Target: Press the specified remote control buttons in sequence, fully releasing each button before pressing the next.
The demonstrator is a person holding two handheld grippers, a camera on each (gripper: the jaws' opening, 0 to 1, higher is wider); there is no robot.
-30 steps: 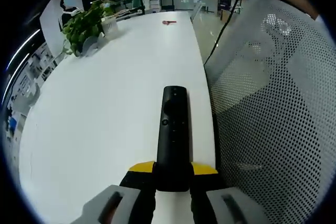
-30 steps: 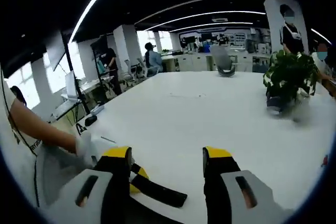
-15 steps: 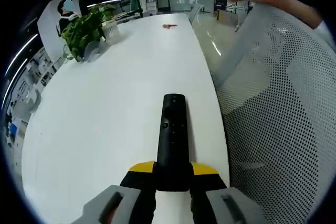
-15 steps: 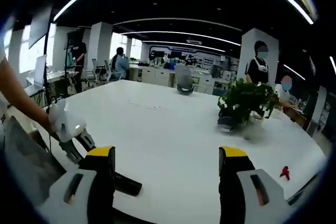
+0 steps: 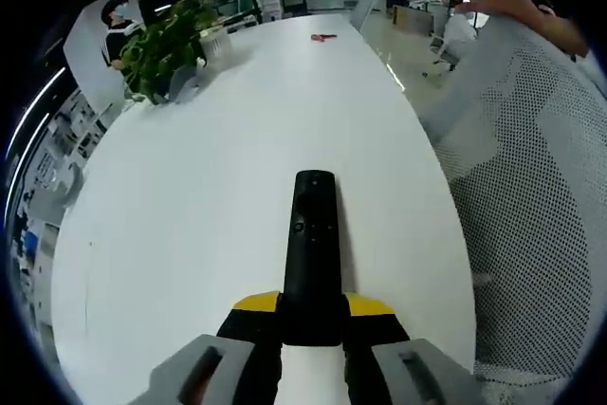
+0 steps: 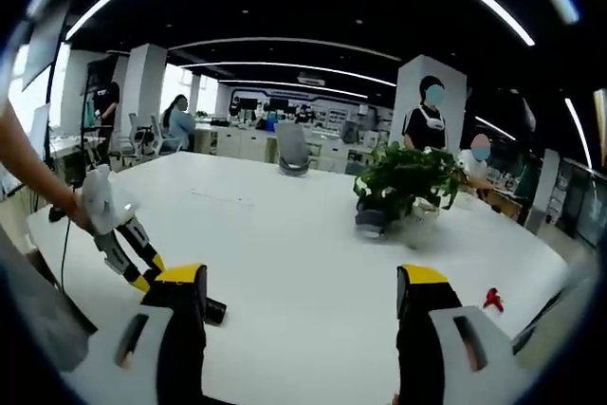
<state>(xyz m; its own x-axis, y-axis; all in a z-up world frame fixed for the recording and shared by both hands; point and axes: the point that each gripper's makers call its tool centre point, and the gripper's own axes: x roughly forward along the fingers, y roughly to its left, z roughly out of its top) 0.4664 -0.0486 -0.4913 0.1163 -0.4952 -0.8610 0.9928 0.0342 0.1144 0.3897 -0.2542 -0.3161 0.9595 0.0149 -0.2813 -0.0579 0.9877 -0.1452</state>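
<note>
**A:** What are the fingers doing?

**B:** In the left gripper view, the left gripper has its yellow-tipped fingers clenched on the near end of a black remote control. The remote points straight away from the camera, buttons facing up, above a long white tabletop.

**A:** And the other one?

**B:** In the right gripper view, the right gripper has its fingers spread wide apart, grasping nothing. It is raised, well apart from the remote.

**A:** What lies further out?

**B:** In the right gripper view, the left gripper sits low at the left with the remote's dark tip poking out, held by a person's hand. A potted plant stands past the middle of the tabletop, and a small red object lies near the right edge. Beyond is an open office with people at desks.

**A:** How far along is the task?

**B:** It looks like an early stage. The remote is secured and in sight, but nothing touches a button. As far as can be judged, the whole pressing sequence is still to be done.
</note>
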